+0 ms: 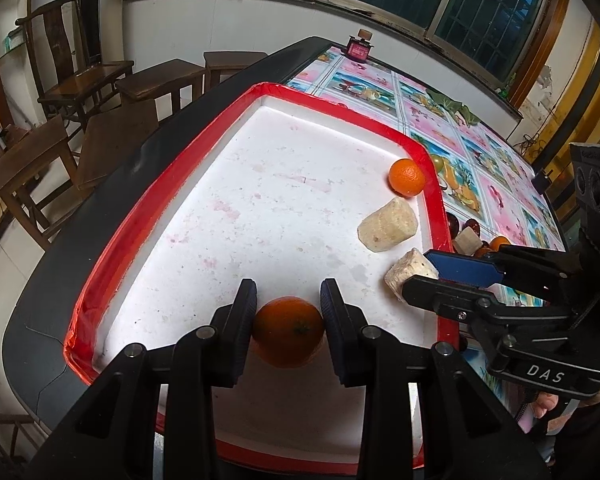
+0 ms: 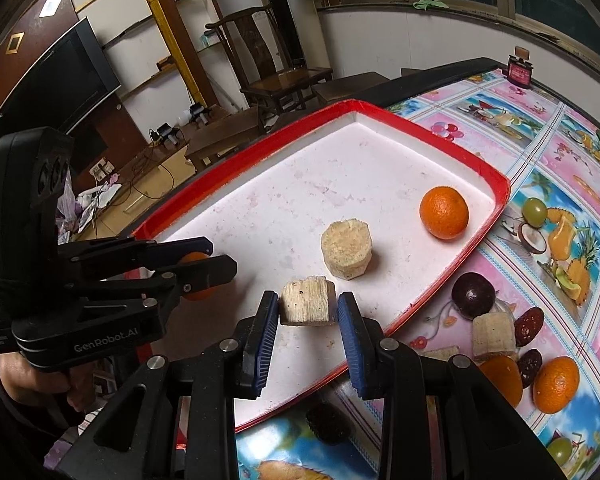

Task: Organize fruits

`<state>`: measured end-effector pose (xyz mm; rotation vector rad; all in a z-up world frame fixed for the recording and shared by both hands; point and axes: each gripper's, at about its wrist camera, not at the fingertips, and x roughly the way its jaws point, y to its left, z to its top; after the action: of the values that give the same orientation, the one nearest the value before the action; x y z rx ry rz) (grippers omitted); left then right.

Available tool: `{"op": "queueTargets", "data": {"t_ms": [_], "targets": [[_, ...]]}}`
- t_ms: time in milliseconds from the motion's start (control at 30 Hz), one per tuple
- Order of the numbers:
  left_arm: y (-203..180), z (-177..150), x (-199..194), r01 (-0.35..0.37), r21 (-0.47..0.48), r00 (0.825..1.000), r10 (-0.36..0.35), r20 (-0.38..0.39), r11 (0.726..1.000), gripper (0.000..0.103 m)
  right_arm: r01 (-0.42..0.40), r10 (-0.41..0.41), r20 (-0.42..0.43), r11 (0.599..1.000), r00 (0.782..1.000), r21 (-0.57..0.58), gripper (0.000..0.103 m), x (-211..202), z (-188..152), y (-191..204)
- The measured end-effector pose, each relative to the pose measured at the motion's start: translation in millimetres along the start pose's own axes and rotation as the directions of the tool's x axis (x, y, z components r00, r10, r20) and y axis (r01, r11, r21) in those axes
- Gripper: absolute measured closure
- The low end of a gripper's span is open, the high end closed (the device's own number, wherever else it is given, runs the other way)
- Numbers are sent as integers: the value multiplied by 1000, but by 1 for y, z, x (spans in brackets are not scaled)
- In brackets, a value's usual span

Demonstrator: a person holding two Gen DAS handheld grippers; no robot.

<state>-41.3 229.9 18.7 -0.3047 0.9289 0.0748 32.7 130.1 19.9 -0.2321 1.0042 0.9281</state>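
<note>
The left tool (image 1: 288,308) is closed on an orange (image 1: 289,331), its pads pressing the fruit's left and right sides, low over the near part of the white, red-rimmed tray (image 1: 120,204). The right tool (image 2: 308,312) likewise pinches a pale cut chunk (image 2: 308,306) just above the tray floor near its right rim. Each piece sits straight ahead between its own tool's fingers with bare tray below, so I judge the coming move is a short drop and release, the left tool setting down left of the right one.
</note>
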Motion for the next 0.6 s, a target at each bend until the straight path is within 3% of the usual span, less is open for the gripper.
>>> {"op": "queueTargets", "data": {"t_ms": [600], "targets": [[1, -2, 5, 0, -9, 1000, -1, -22, 1000, 72, 15, -15, -20, 1000, 1000, -13, 71, 9, -2, 3]]}}
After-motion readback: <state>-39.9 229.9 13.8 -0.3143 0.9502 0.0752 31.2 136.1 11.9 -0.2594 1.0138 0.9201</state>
